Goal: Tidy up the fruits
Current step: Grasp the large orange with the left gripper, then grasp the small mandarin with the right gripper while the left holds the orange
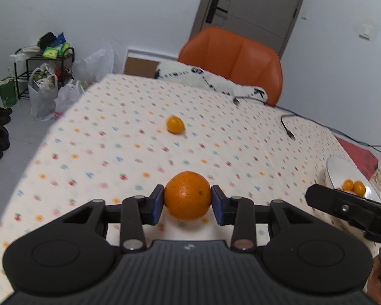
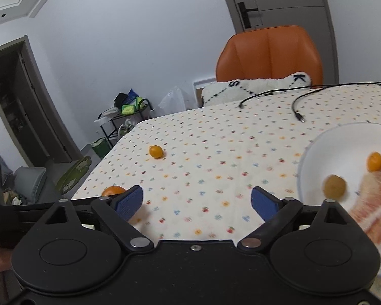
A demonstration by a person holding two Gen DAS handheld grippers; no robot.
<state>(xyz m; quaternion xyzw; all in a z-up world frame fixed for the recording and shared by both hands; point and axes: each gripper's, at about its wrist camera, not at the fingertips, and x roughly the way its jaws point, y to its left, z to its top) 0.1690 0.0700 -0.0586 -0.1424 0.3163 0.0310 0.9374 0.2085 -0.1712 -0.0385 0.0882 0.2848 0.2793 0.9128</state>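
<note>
My left gripper (image 1: 187, 202) pinches a round, bumpy orange (image 1: 187, 196) between its blue fingers (image 1: 157, 203), just above the dotted worktop (image 1: 139, 139). My right gripper (image 2: 196, 200) hovers level, fingers spread wide, beside the white plate (image 2: 343, 139).

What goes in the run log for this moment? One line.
left tongs: shut on orange | right tongs: open, empty | kumquat: loose on tablecloth | plate: holds fruit
</note>
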